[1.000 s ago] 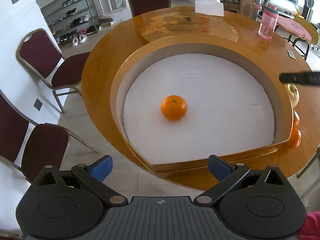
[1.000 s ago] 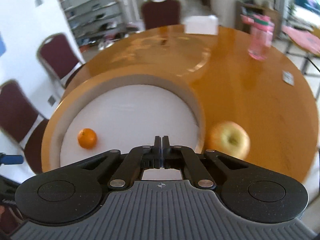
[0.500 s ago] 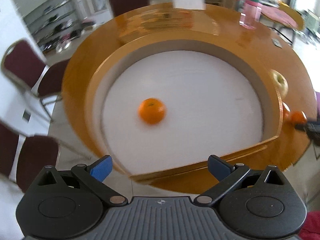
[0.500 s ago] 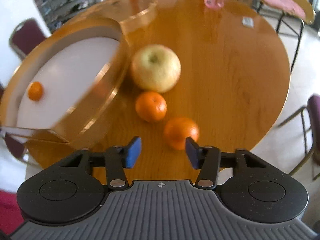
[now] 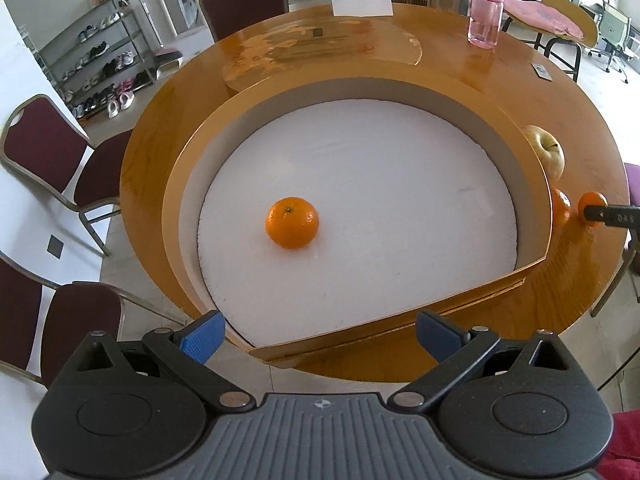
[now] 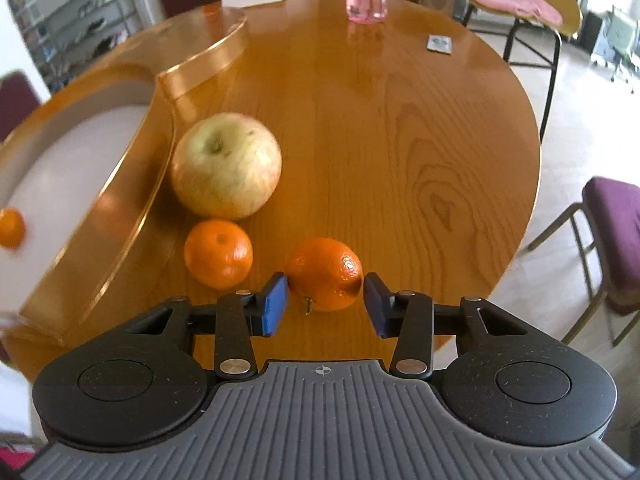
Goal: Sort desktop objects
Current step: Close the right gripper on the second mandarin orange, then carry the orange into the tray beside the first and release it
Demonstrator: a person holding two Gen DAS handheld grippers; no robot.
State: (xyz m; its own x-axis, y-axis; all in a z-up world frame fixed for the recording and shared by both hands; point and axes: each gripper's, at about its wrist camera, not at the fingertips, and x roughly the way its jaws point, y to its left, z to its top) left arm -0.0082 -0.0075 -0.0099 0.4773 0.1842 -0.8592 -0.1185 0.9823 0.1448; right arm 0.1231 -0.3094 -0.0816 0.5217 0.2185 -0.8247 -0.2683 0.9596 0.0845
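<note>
Left tongs [image 5: 318, 338] stand wide apart with nothing between the blue pads, hovering off the near edge of the round wooden bench [image 5: 460, 60]. Ahead, one orange in the tray [image 5: 292, 222] sits on the white floor of the gold-rimmed tray [image 5: 176, 200]. Past the tray's right wall an apple [image 5: 546, 152] shows only in part, and a second orange is mostly hidden by that wall. A third orange at the far right is partly covered by a dark finger of the other tool. A pink bottle [image 5: 485, 16] stands at the far side.

Right tongs [image 6: 325, 304] have just been closing and now sit narrow around the nearest orange [image 6: 324, 272]; the right pad seems to touch the peel, while a thin gap shows at the left pad, so firm pressure cannot be told. The middle orange [image 6: 218, 252] lies just left of it, touching the apple behind. The tray's left part is blurred and cut off by the frame edge.
</note>
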